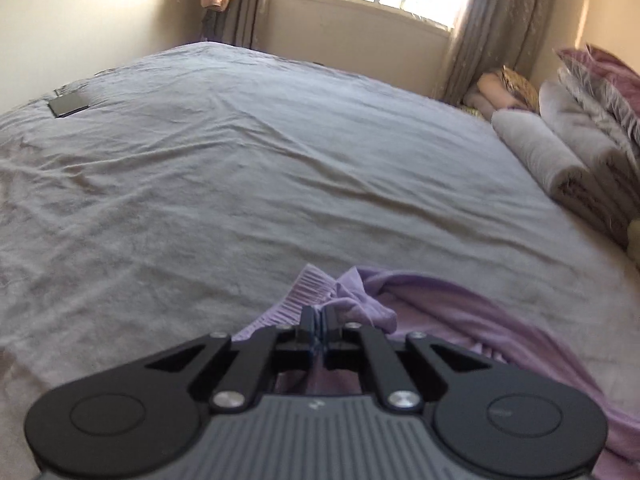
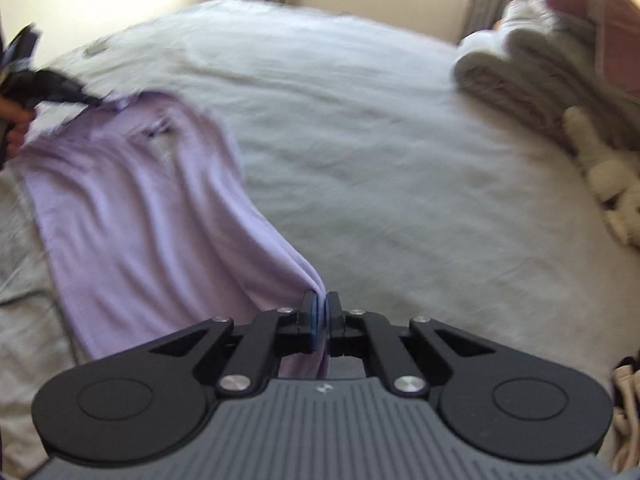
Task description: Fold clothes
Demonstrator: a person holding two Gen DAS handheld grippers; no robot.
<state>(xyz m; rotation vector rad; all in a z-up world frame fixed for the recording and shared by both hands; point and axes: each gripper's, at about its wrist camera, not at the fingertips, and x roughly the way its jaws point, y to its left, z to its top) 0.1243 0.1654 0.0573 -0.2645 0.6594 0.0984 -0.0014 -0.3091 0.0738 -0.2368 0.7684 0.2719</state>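
Observation:
A lilac garment (image 2: 132,208) lies stretched across the grey bed sheet (image 2: 360,152). My right gripper (image 2: 321,300) is shut on one edge of it, the cloth pinched between the blue pads. In the left wrist view my left gripper (image 1: 319,314) is shut on a bunched, ribbed part of the lilac garment (image 1: 432,312). The right wrist view also shows the left gripper (image 2: 90,101) at the far left, clamped on the garment's far end, with a hand (image 2: 16,120) behind it.
Rolled and stacked grey and pink bedding (image 1: 576,136) lines the bed's right side, with a cream soft toy (image 2: 612,184) beside it. A dark flat object (image 1: 68,104) lies at the far left of the bed sheet (image 1: 240,160). Window and curtains stand behind.

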